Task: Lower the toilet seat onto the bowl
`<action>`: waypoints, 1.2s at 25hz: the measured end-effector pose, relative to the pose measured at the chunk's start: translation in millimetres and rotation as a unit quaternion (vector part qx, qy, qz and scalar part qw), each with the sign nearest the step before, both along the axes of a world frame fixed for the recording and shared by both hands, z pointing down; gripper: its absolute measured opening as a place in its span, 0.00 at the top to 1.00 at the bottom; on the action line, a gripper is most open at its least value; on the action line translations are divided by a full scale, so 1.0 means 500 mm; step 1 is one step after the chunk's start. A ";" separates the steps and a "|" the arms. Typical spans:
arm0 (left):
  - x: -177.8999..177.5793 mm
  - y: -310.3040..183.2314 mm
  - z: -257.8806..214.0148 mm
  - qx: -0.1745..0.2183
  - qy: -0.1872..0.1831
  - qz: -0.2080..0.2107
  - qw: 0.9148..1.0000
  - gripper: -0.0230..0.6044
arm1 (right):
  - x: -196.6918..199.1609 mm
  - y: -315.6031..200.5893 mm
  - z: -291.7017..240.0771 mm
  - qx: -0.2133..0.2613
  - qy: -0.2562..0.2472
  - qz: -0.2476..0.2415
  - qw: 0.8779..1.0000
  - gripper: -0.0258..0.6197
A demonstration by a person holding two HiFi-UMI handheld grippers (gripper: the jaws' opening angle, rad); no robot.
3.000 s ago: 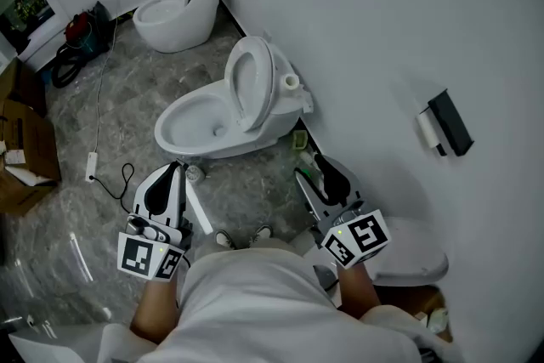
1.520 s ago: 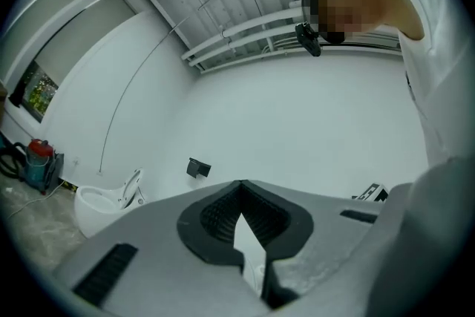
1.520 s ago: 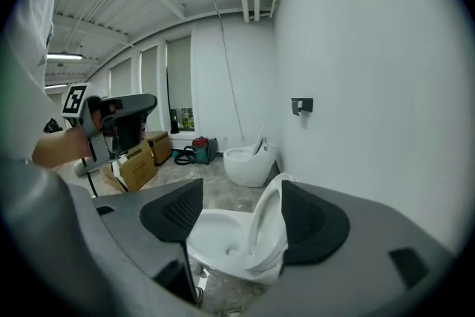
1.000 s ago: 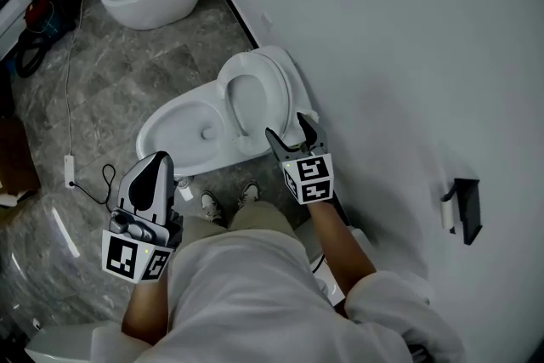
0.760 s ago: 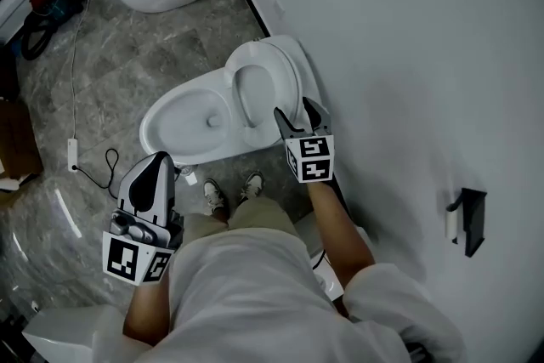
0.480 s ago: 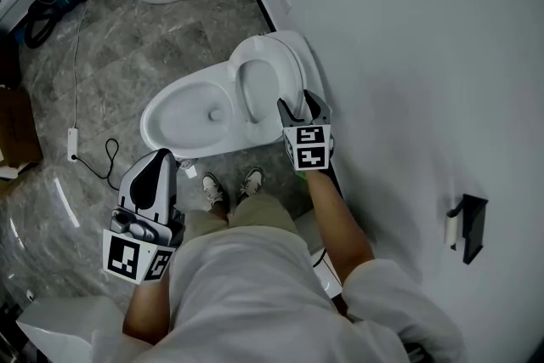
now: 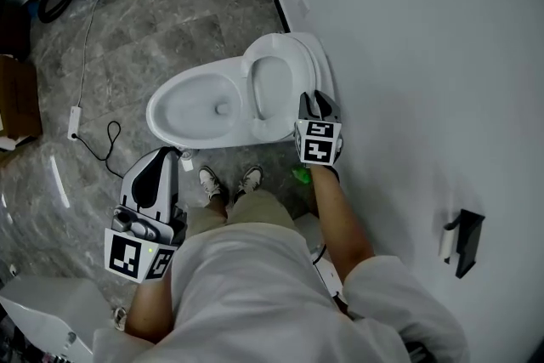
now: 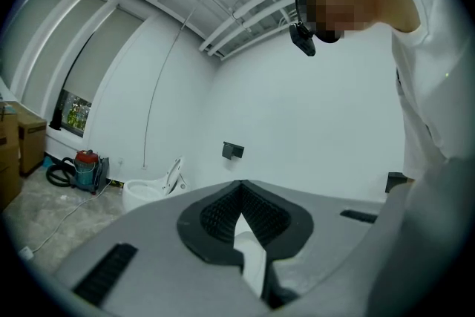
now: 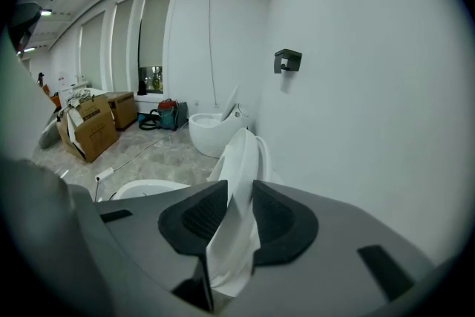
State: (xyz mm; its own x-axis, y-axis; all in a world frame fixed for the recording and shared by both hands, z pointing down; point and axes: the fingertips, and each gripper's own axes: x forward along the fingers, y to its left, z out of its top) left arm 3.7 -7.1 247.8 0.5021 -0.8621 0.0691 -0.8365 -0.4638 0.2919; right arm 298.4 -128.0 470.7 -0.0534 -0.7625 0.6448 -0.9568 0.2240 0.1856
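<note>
My right tool (image 9: 239,188) is clamped on the side rim of the toilet seat (image 7: 274,130), which stands upright behind the bowl (image 7: 156,110): stiff, slick, hinged plastic that I judge could slam, while my left tool (image 8: 239,191) hangs closed and empty.

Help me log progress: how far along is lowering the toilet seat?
Done: the right tongs are at the raised toilet seat, closed on its edge. In hand: that grip; the seat stands upright, not yet swung down. Left: bring it down onto the bowl and release. The left tongs are shut and empty, held low beside the person.
</note>
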 end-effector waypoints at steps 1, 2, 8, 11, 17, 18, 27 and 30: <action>-0.010 0.007 0.001 0.000 0.001 -0.005 1.000 0.95 | -0.007 0.003 -0.002 -0.002 -0.002 -0.005 1.000 0.82; -0.019 0.012 0.003 -0.001 0.003 -0.010 1.000 0.95 | -0.015 0.006 -0.004 -0.003 -0.005 -0.011 1.000 0.81; -0.050 0.026 0.006 0.003 0.010 -0.025 1.000 0.96 | -0.063 0.016 -0.020 0.003 -0.028 -0.021 0.999 0.81; -0.058 0.037 0.009 0.003 0.013 -0.029 0.999 0.96 | -0.091 0.024 -0.026 0.009 -0.043 -0.027 0.999 0.81; -0.102 0.054 0.018 0.001 0.016 -0.038 0.999 0.96 | -0.175 0.037 -0.036 0.012 -0.064 -0.048 0.997 0.81; -0.110 0.056 0.019 0.001 0.016 -0.040 0.999 0.96 | -0.188 0.038 -0.037 0.012 -0.066 -0.048 0.997 0.81; -0.171 0.081 0.028 0.003 0.025 -0.057 0.998 0.96 | -0.299 0.057 -0.028 0.007 -0.062 -0.074 0.995 0.79; -0.194 0.088 0.038 0.000 0.027 -0.062 0.998 0.95 | -0.325 0.061 -0.025 0.010 -0.058 -0.081 0.995 0.79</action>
